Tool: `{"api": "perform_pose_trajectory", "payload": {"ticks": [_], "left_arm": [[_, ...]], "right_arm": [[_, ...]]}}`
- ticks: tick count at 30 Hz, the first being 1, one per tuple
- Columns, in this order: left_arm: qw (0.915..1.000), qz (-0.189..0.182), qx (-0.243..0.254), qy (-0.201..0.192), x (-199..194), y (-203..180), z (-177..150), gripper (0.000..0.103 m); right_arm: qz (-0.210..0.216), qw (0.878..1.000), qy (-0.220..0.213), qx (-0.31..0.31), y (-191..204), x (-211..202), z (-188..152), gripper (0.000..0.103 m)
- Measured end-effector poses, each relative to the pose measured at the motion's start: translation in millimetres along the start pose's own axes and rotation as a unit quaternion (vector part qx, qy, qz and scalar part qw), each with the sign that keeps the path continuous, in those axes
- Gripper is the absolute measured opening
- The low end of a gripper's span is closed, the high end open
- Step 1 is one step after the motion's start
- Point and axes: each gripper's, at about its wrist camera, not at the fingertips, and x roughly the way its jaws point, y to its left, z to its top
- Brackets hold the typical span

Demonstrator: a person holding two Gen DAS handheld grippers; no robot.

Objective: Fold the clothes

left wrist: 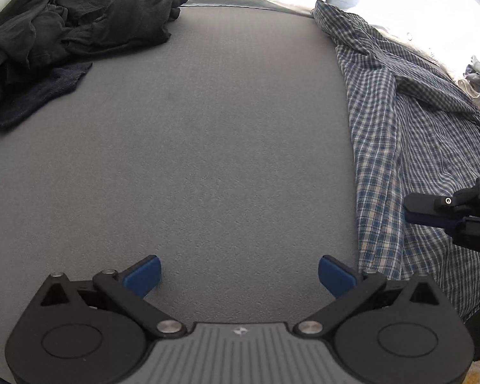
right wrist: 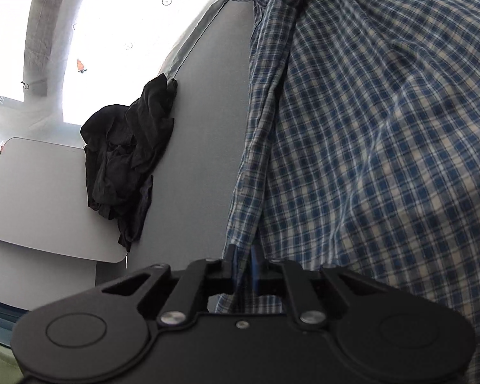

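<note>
Plaid shirt [left wrist: 400,147] lengthwise, collar far; right hand-held gripper [right wrist: 241,265] pinches hem; left hand-held gripper [left wrist: 239,275] spread.

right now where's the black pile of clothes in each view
Left wrist view: the black clothes pile is at the upper left, on the far corner of the gray table, well ahead of the open left tongs.
Right wrist view: it is left of centre, on the table edge, ahead and left of the right tongs, shut on the plaid shirt.
Shared landmark: the plaid shirt across the bare table from it.
</note>
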Motion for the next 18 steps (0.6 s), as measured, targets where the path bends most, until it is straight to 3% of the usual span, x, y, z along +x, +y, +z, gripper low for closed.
{"api": "perform_pose_trajectory", "payload": {"ticks": [10,13,18], "left_arm": [[0.9998,0.017,0.001,0.005,-2.0,-5.3,-8.5,0.103],[0.9998,0.02,-0.005,0.002,-4.1,-10.1,-9.0,0.103],[0.9994,0.03,-0.017,-0.006,-8.5,-24.3,-7.5,0.103]], "right_arm": [[0.006,0.998,0.059,-0.03,10.7,17.9,-2.5,0.014],[0.006,0.997,0.054,-0.048,12.0,12.6,1.9,0.004],[0.043,0.996,0.041,-0.064,10.1,-11.0,12.4,0.001]]}}
